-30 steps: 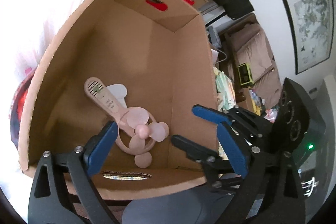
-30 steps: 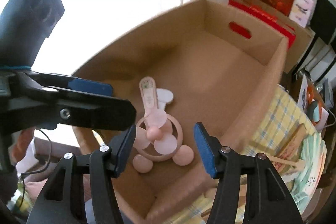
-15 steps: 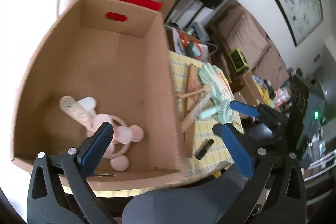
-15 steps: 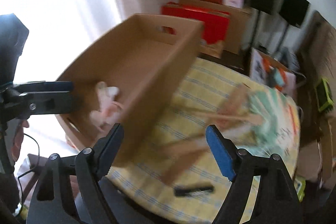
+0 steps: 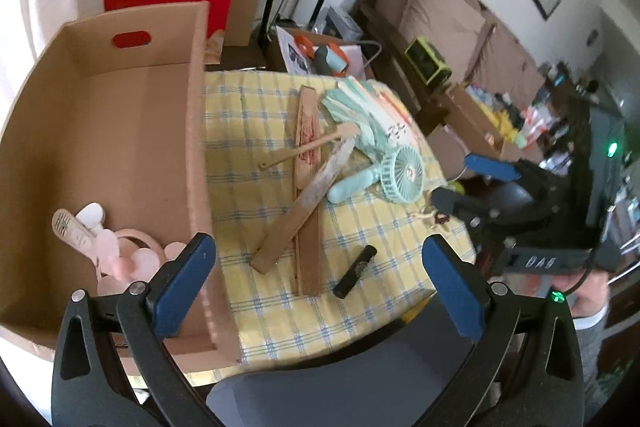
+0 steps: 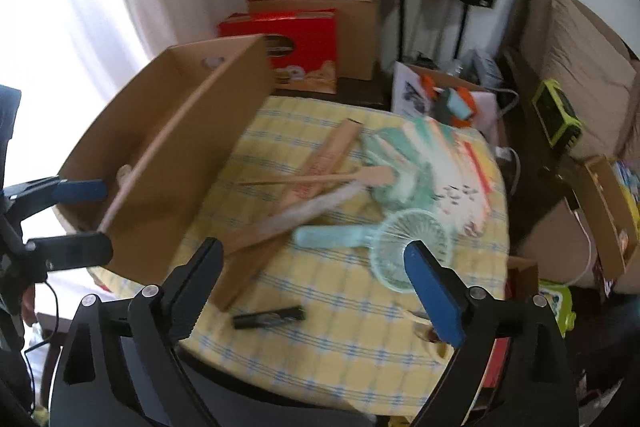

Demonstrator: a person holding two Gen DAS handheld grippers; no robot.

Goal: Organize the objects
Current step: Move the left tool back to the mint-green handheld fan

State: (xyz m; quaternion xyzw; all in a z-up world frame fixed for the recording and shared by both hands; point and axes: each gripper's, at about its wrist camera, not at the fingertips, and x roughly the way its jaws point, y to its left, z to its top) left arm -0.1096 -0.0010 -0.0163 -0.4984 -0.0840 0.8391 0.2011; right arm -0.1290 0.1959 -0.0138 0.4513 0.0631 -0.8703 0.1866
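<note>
At the table's left edge the open brown cardboard box [image 5: 132,131] already holds the pink handheld fan [image 5: 120,247]. The left gripper [image 5: 320,287] hangs wide and empty above the yellow checked tablecloth [image 5: 260,187]; the right gripper [image 6: 316,291], its jaws just opened wider, holds nothing. Crossed wooden folding fans [image 5: 308,187] overlap the mint handheld fan [image 5: 384,175] toward the right edge, so lifting one could drag another off

the pink handheld fan [image 5: 116,247] sits partly hidden behind the left gripper [image 5: 320,283] finger at 8 o'clock.
</note>
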